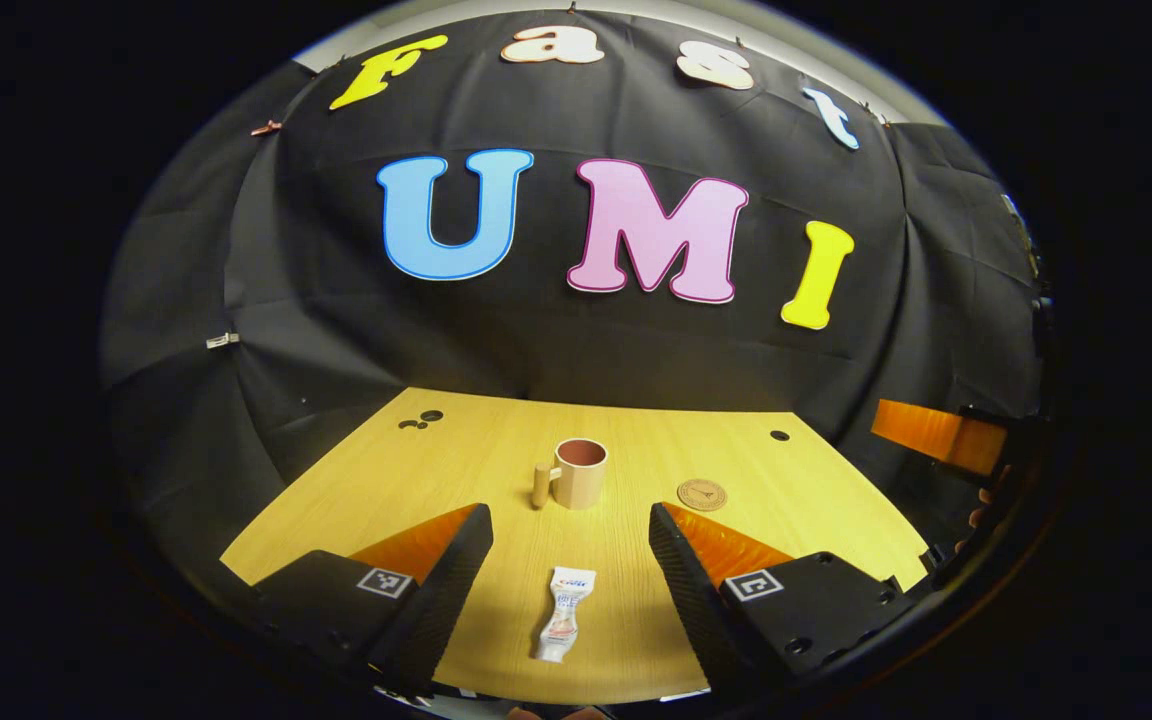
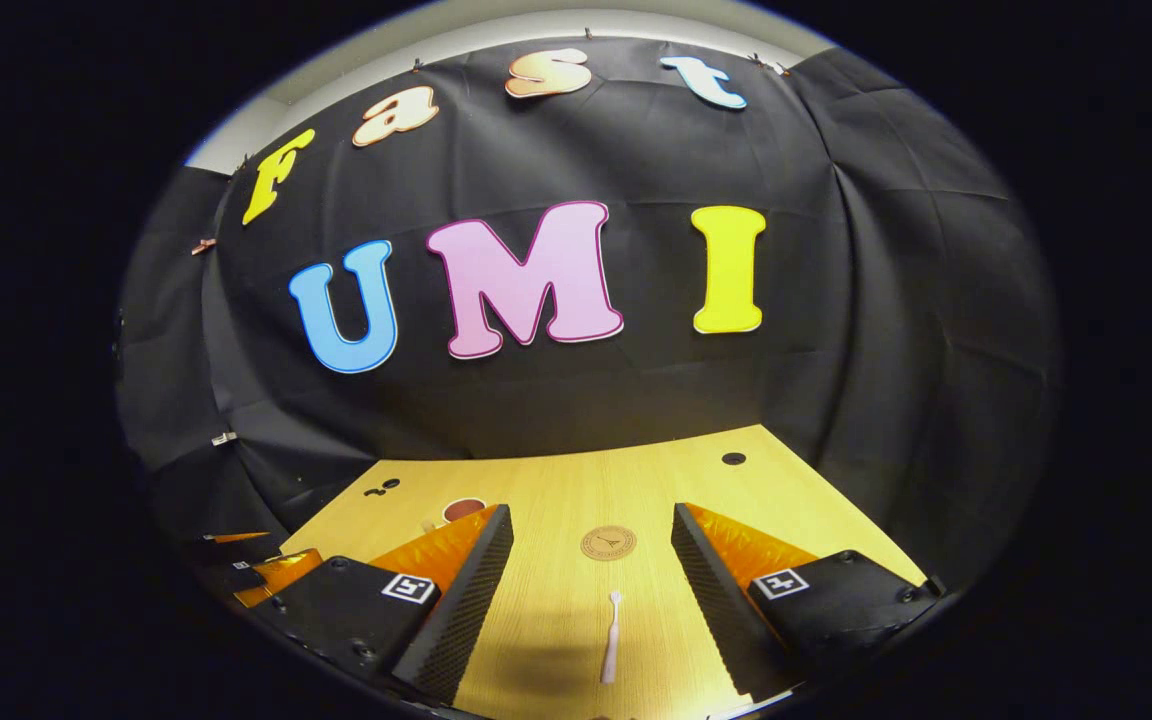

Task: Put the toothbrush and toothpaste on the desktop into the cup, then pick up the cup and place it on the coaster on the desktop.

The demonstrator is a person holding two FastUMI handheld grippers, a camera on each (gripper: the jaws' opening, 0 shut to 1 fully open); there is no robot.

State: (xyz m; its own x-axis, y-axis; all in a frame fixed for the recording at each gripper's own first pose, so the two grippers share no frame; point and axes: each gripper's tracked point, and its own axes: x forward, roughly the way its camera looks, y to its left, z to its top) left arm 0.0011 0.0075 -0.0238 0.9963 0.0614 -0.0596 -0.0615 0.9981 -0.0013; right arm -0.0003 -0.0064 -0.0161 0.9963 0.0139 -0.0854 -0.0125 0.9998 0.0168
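Note:
A tan cup [image 1: 579, 473] with a side handle stands upright mid-desk; its rim [image 2: 463, 509] peeks over a finger in the right gripper view. A white toothpaste tube [image 1: 564, 626] lies flat on the desk between the fingers of my left gripper [image 1: 570, 535], which is open and above it. A pale toothbrush [image 2: 611, 636] lies on the desk, head pointing away, between the fingers of my open right gripper [image 2: 592, 532]. The round brown coaster [image 1: 702, 494] sits right of the cup; it lies just beyond the toothbrush [image 2: 608, 542].
The wooden desk [image 1: 496, 450] has small dark holes at its far corners [image 1: 779, 435] [image 2: 733, 458]. The black cloth wall rises close behind it. The other gripper [image 1: 936, 436] shows at the right edge of the left gripper view.

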